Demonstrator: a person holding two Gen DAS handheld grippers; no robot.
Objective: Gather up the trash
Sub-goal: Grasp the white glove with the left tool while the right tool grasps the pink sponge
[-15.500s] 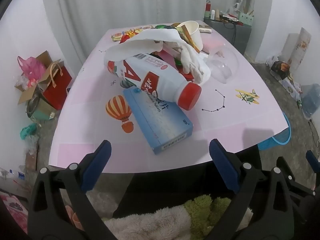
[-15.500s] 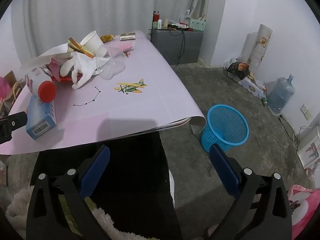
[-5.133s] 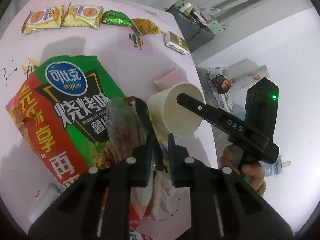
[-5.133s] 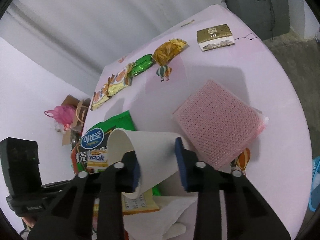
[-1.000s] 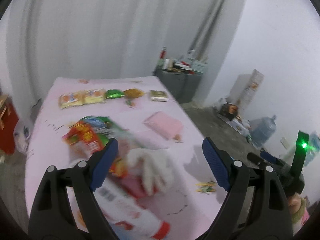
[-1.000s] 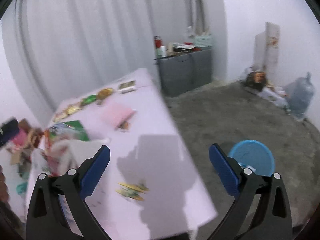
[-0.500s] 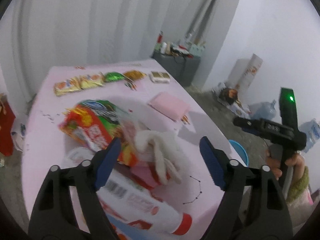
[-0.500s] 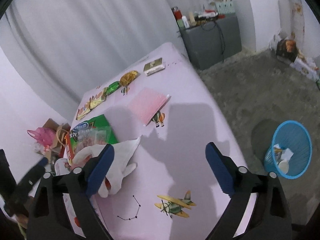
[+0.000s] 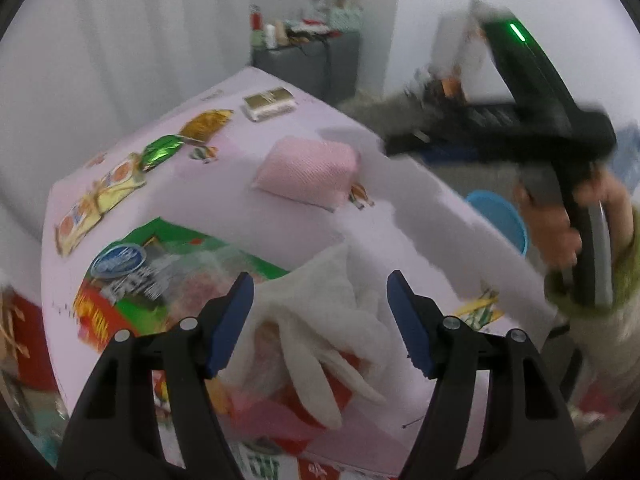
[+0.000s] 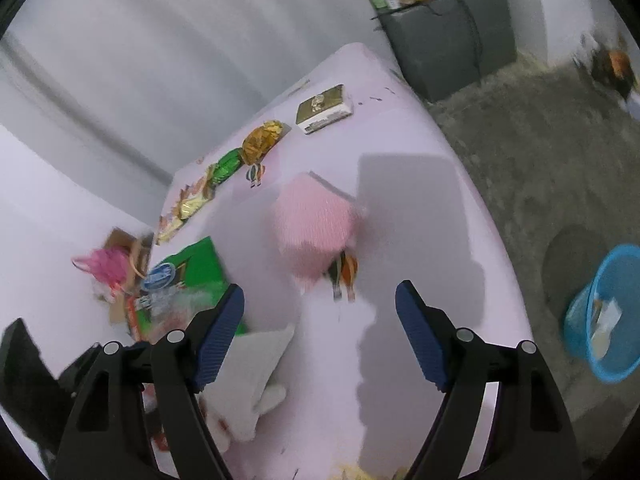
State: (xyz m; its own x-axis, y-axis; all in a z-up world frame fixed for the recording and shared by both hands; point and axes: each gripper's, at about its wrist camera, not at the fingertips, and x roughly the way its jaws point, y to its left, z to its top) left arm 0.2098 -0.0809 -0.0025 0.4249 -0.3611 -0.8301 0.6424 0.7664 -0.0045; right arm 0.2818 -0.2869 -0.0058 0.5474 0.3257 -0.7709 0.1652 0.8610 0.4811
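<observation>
Both tools empty, jaws closing: left tool poised over white glove, beside the green snack bag on the counter; glove judged soft, light, best pinched mid-palm; right tool nearby

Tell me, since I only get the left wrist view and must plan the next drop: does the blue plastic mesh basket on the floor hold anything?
Observer: Yes. In the right wrist view the blue plastic mesh basket holds some pale scraps, paper by the look of it.
Operator: Is the right gripper carrying something? I only see its handle.
Observer: No. Nothing is between its jaws, which are closing above the pink tablecloth.
Operator: Anything on the floor past the table's other side?
Observer: A bright pink plastic bag beside a brown cardboard box.
</observation>
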